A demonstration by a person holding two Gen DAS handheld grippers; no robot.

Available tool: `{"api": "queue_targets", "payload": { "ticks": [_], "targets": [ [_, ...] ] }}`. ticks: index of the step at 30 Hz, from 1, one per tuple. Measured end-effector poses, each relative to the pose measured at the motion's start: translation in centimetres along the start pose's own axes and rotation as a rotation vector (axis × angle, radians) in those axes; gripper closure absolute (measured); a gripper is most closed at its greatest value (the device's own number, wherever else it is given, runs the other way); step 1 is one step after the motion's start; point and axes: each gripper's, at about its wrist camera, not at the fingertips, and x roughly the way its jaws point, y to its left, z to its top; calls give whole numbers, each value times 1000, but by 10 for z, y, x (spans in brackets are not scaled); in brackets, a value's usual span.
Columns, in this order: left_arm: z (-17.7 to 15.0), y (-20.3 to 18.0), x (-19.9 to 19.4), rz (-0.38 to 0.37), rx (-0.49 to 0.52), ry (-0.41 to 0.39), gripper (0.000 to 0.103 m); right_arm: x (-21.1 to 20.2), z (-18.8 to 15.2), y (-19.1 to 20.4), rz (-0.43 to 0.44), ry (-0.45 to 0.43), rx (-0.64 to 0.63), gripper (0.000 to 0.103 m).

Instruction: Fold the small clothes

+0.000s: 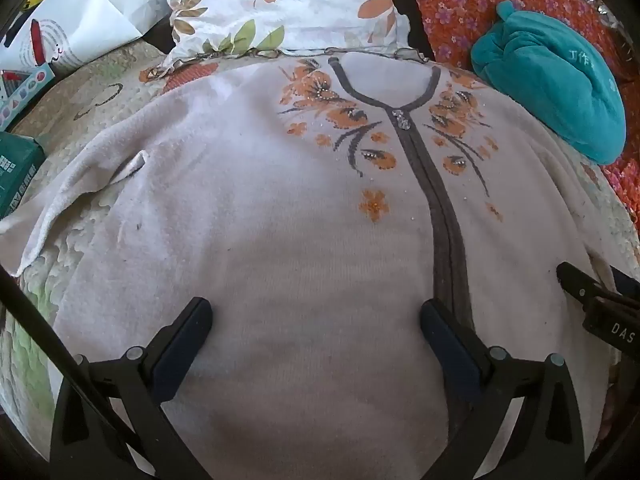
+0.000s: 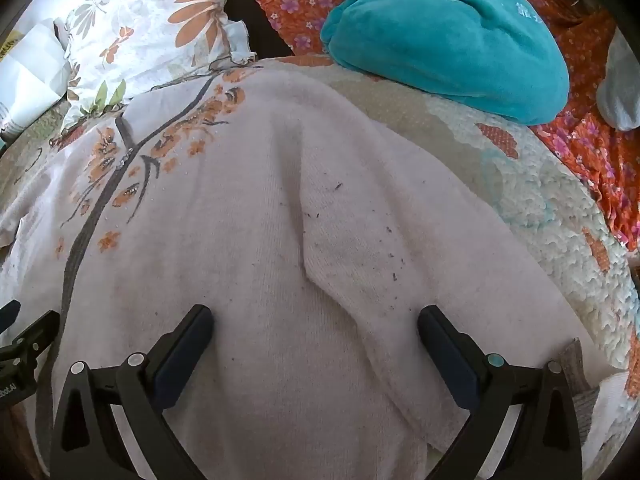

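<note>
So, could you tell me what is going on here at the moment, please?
A person holds a claw in each hand over a pale pink cardigan with orange flowers, spread flat and face up on a quilted bed cover. The left claw and the right claw both stand wide open above the lower part of the garment, gripping nothing. No fold has been made yet. A teal bundle and a floral pillow lie beyond the collar.

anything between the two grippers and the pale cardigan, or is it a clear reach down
Nothing visible is in the way. The left gripper and right gripper both stand open directly over the cardigan, with only its knit between the fingers. The teal bundle and floral pillow lie beyond it.
</note>
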Motion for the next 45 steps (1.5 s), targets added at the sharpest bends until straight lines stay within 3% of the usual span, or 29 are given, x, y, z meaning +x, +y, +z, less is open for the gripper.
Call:
{"api": "queue_targets", "payload": {
  "ticks": [38, 45],
  "targets": [
    [0, -1, -10, 4, -4, -49, 0, 4, 1, -7, 11, 6, 7, 0],
    [-2, 5, -25, -12, 23, -26, 3, 3, 2, -7, 22, -4, 16, 0]
  ]
}}
